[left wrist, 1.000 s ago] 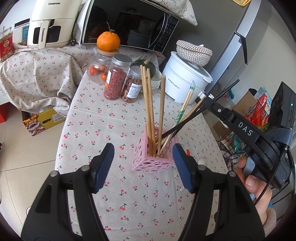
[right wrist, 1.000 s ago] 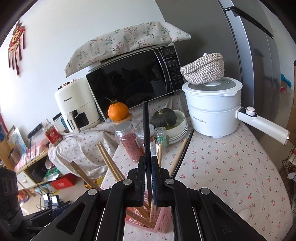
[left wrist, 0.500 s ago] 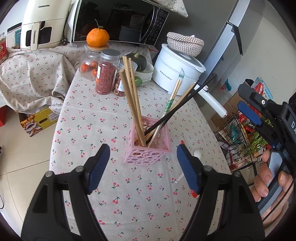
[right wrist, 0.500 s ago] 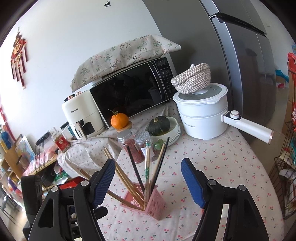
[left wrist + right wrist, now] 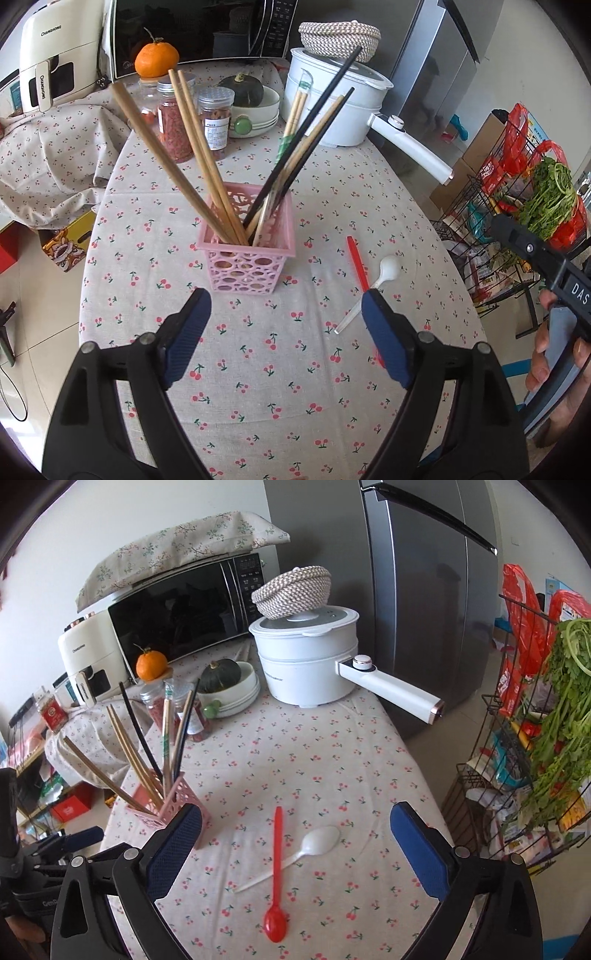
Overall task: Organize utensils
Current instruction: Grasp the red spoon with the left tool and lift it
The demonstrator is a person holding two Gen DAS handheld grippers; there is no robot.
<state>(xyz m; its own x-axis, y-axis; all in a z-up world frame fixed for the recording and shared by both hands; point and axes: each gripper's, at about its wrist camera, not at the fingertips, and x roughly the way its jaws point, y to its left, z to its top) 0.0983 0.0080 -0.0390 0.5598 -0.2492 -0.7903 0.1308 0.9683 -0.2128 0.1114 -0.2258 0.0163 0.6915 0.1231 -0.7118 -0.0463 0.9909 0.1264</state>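
Both the left gripper (image 5: 286, 325) and right gripper (image 5: 295, 840) hang wide open and empty, so a sloppy grab at the crossed red spoon (image 5: 276, 878) and white spoon (image 5: 295, 854) probably flicks one off the table (image 5: 332, 746).

White wall (image 5: 110, 524), steel fridge (image 5: 417, 590), tiled floor (image 5: 29, 295).

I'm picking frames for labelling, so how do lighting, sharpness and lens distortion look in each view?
Left wrist view: even daylight, soft shadows; the pink holder and chopsticks are sharp; the fisheye bends the table edge and blackens the corners. Right wrist view: the red spoon and white spoon are crisp; the microwave door mirrors the room; the fridge bows.
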